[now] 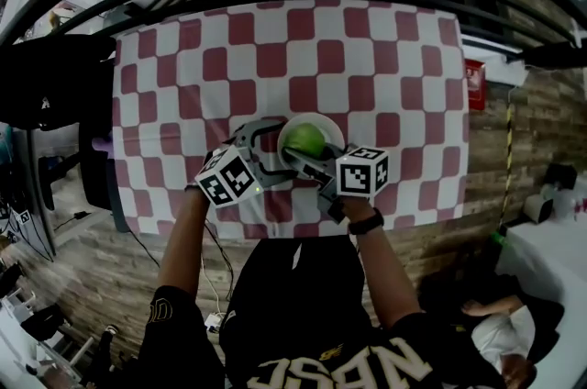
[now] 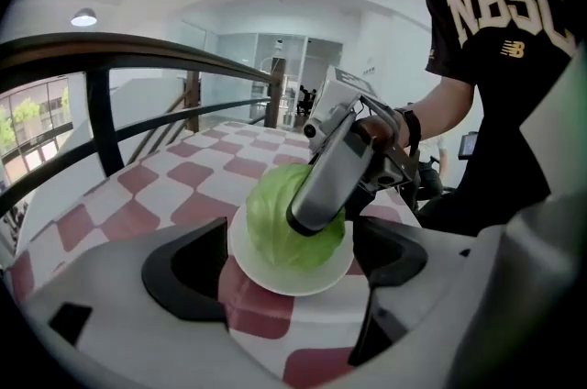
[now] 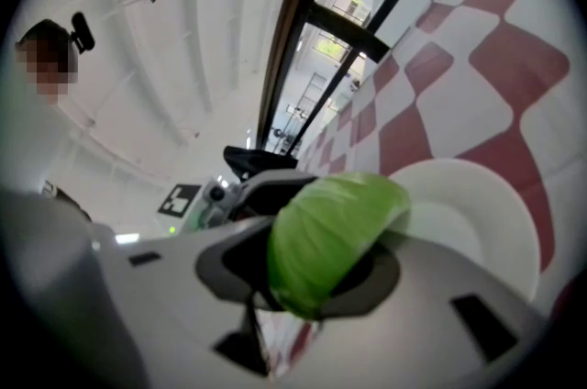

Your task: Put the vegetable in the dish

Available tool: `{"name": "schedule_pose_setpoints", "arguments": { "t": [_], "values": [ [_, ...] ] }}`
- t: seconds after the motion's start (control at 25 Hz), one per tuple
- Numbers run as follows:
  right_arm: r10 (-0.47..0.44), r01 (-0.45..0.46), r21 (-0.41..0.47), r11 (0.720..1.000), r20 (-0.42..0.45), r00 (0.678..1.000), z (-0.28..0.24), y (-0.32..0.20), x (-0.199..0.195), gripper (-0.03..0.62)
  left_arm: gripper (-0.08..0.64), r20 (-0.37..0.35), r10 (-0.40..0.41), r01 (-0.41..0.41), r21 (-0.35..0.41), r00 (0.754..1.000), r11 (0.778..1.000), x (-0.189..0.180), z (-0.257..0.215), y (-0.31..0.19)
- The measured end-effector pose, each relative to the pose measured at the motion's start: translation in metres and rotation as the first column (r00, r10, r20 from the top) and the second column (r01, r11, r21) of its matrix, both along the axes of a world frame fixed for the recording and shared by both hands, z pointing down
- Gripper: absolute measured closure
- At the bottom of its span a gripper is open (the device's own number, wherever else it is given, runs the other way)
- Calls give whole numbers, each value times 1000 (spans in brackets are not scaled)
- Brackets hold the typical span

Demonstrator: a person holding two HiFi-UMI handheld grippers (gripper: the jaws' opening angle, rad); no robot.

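**A:** Head view first. We have the white dish (image 1: 336,129) on the checked tablecloth (image 1: 275,57), which spreads out on all sides of the dish. The green cabbage (image 1: 305,140) is inside the dish.

**B:** Agreed. We see the left gripper (image 1: 272,153) just left of the dish, its two jaws curving round the dish's left side. The right gripper (image 1: 303,156) comes in from the dish's near right, with its tips over the dish at the cabbage.

**A:** Left gripper view. We mark its jaws spread wide, one on each side of the dish and apart from both dish and cabbage. It grips nothing.

**B:** Same view: the cabbage rests on the dish and fills most of it. One grey finger (image 2: 326,176) of the right gripper lies against the cabbage's upper right side.

**A:** Right gripper view. We see its jaws closed onto the cabbage, with leaf bulging out between them, so it is holding the cabbage. The dish is right behind and below the cabbage.

**B:** Does the cabbage touch the dish here? We can't tell in this view, because the gripper body covers the underside.

**A:** There's a dark and grey shape past the cabbage, on the side away from the dish. It's probably the left gripper, but it's too blurred for us to be sure.
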State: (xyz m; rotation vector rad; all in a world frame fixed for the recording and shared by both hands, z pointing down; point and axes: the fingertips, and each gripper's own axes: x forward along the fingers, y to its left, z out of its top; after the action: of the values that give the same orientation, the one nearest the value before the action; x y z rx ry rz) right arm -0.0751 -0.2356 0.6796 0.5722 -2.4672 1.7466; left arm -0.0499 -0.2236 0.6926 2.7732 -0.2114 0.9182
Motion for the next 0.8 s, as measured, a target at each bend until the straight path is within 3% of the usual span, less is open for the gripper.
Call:
{"name": "schedule_pose_setpoints", "arguments": {
  "t": [0.2, 0.48, 0.68, 0.8],
  "values": [
    [-24, 24, 4, 1000, 12, 1000, -1, 0, 1, 439, 129, 17, 114, -114, 27, 993, 993, 10, 0, 0],
    [-140, 139, 33, 990, 30, 990, -2, 8, 1, 439, 132, 61, 230, -233, 53, 971, 971, 18, 7, 4],
    [-164, 163, 21, 986, 50, 985, -2, 8, 3, 439, 144, 62, 247, -250, 52, 967, 967, 22, 6, 5],
    [-181, 180, 30, 983, 15, 983, 0, 10, 5, 435, 150, 80, 244, -249, 58, 967, 967, 23, 6, 6]
  ]
}}
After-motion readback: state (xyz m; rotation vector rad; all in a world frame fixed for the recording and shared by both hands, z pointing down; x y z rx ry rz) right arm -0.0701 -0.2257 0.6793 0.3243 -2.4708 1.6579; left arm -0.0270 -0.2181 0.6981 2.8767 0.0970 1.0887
